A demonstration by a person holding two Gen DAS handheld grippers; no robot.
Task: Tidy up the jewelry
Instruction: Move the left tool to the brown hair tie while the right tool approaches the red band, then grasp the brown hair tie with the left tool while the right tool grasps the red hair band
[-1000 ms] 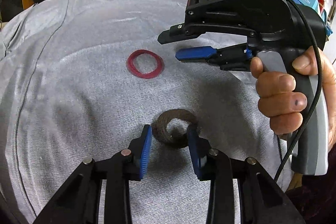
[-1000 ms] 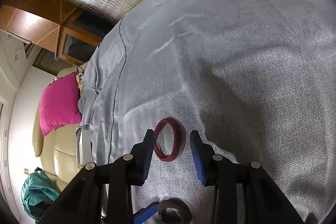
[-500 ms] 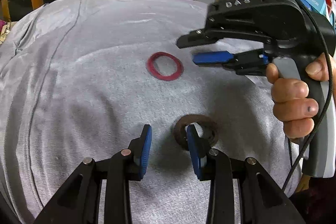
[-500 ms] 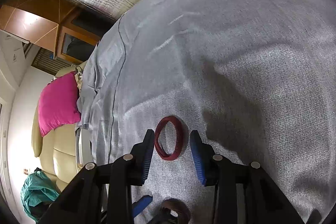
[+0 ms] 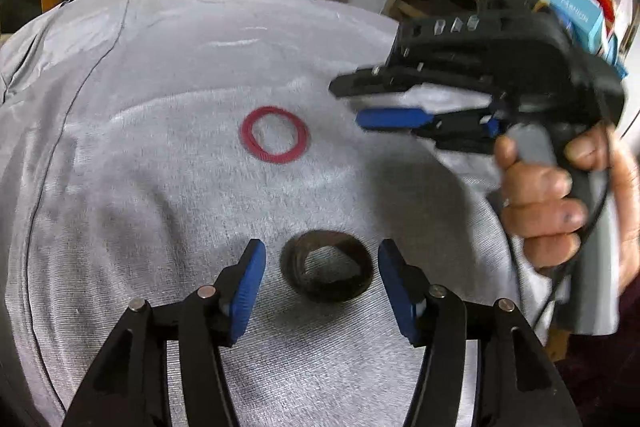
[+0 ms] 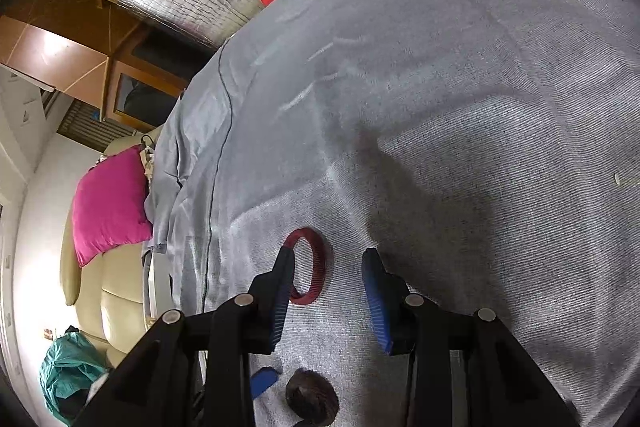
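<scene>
On the grey woven cloth [image 5: 160, 147] covering the bench, the blurred right tool [image 6: 326, 291] stood open and empty, one finger hiding part of the flat thin red ring bangle [image 5: 274, 140]. Between the open, empty left tool [image 5: 320, 291] lay the thick dark-brown bangle [image 5: 327, 267].

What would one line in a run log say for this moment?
left tongs: open around brown bangle | right tongs: open, at red bangle | both bangles flat on grey cloth
</scene>
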